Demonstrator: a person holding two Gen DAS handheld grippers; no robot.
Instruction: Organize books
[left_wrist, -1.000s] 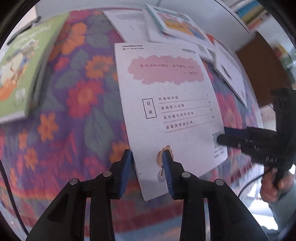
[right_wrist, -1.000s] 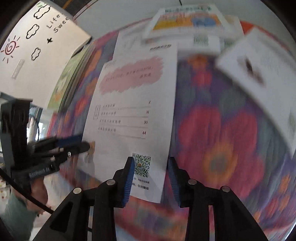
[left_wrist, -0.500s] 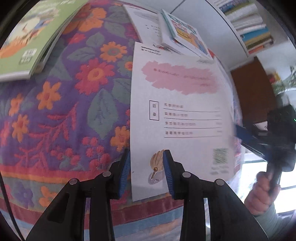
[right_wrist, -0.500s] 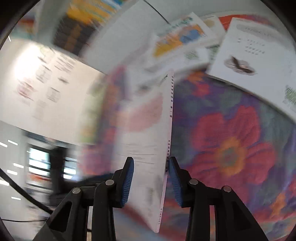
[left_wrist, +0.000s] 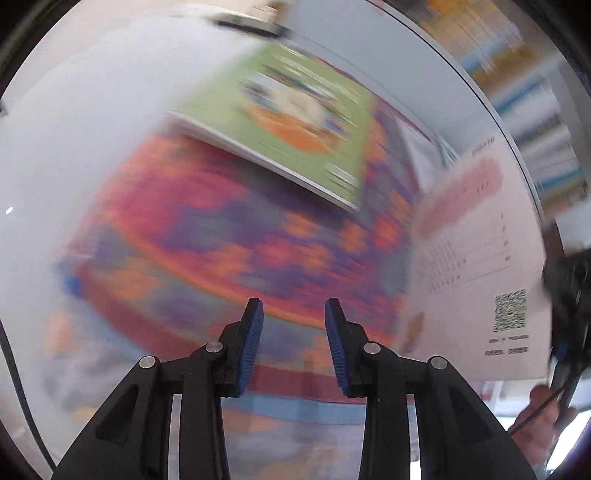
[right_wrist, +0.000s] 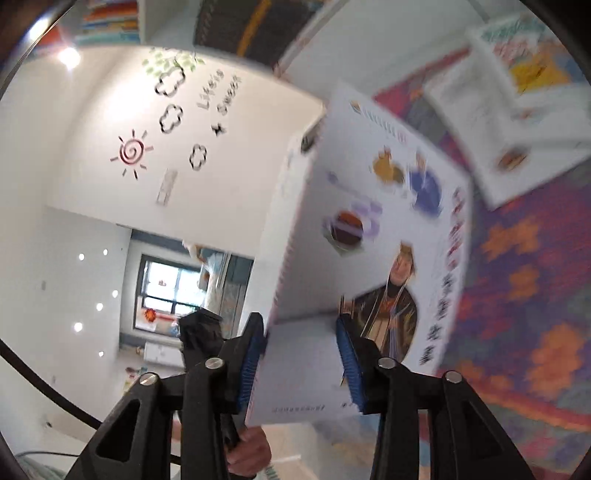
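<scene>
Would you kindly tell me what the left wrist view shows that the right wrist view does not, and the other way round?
Only the left wrist view shows the green book lying on the floral cloth, and the white book's back cover with its square code. Only the right wrist view shows that white book's illustrated front cover, lifted off the cloth between the right gripper's fingers, plus the wall with a sun drawing. Both share the white book and the cloth.

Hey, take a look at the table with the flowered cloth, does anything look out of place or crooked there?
Yes. The green book sticks out past the edge of the flowered cloth, partly unsupported. A white book is off the table, tilted up between the right tongs. The left tongs are empty.
</scene>
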